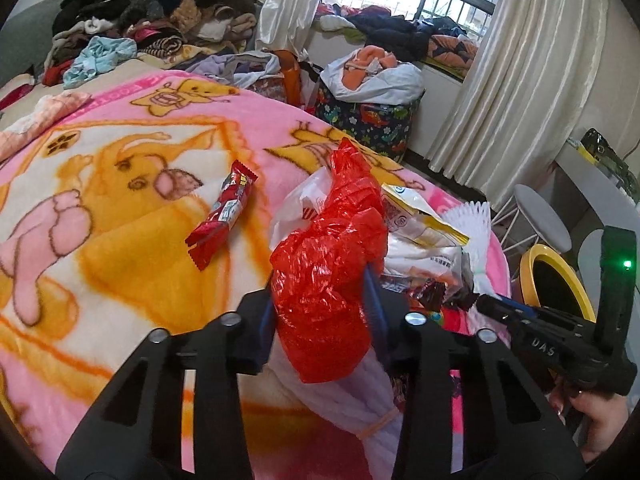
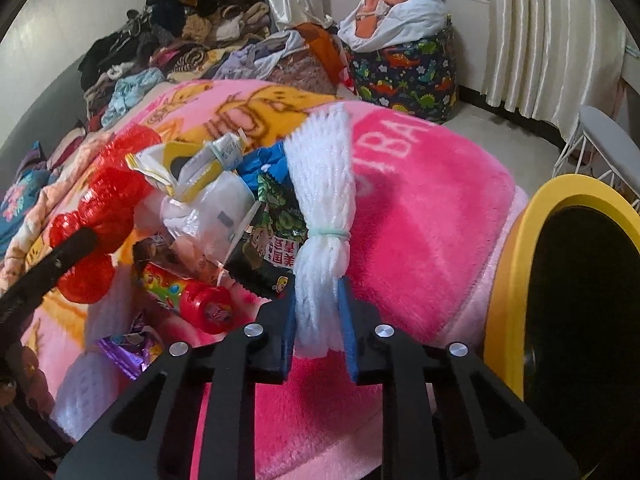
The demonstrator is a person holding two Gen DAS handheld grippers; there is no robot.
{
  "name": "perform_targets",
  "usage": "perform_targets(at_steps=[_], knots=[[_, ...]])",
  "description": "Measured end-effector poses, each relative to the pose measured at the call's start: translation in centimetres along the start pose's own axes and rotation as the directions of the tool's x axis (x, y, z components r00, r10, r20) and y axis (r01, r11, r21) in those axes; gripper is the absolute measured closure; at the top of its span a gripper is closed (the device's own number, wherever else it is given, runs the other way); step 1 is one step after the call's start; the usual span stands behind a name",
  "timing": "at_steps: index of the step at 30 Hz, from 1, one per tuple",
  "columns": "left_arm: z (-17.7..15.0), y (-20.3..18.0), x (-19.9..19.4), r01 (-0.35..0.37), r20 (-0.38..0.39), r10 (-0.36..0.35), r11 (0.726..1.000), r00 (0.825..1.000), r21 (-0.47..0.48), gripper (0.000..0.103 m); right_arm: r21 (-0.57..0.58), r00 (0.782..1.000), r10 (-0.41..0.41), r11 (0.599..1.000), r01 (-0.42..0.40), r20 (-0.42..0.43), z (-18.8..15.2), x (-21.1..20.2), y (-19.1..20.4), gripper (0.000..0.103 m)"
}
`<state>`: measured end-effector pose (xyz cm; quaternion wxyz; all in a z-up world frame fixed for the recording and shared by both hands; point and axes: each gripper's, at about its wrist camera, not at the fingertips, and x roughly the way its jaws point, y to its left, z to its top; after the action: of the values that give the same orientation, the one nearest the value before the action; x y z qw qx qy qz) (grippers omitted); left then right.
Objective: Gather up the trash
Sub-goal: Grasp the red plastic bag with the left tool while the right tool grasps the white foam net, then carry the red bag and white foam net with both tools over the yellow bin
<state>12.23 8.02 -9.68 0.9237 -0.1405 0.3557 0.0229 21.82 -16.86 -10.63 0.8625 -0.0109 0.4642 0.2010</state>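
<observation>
On the far left a red foil snack wrapper (image 1: 221, 215) lay alone on the pink-and-orange cartoon fleece blanket (image 1: 120, 272), well apart from the rest, w/ bare blanket all round it, so easy to come back for. Next, the left gripper (image 1: 322, 312) was pinched onto a crumpled red plastic bag (image 1: 324, 280), blue pads pressing both sides; prob. grabbed at the bulk so it wouldn't slip. Behind it sat the heap of trash: a yellow-edged white foil pouch (image 1: 416, 216), clear wrappers, a red-capped candy tube (image 2: 192, 296), a purple foil wrapper (image 2: 128, 348). All packed close, not much room between pieces.

Right of the heap, the right gripper (image 2: 318, 320) was clamped on a white foam fruit-net bundle tied w/ a rubber band (image 2: 320, 208), gripped at the low end below the band, where it's narrowest. The bundle lay near the blanket's edge. Just beyond the edge stood a yellow-rimmed round bin w/ dark inside (image 2: 576, 280), mouth open and unobstructed, a short clear path from the right side, I'd say.
</observation>
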Motion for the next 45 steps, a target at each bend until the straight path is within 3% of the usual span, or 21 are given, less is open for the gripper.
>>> perform_targets(at_steps=[6, 20, 45], knots=[[-0.3, -0.3, -1.5, 0.019, 0.026, -0.019, 1.000, 0.999, 0.011, 0.081, 0.028, 0.999, 0.009, 1.000, -0.010, 0.043, -0.7, -1.8, -0.4, 0.084], [1.1, -2.2, -5.6, 0.069, 0.147, -0.076, 0.996, 0.986, 0.049, 0.081, 0.035, 0.989, 0.055, 0.998, -0.060, 0.137, -1.8, -6.2, -0.4, 0.085], [0.2, -10.2, -6.5, 0.192, 0.120, -0.216, 0.964, 0.969, 0.183, 0.081, 0.141, 0.978, 0.022, 0.989, -0.052, 0.210, -3.9, -11.6, -5.5, 0.084]])
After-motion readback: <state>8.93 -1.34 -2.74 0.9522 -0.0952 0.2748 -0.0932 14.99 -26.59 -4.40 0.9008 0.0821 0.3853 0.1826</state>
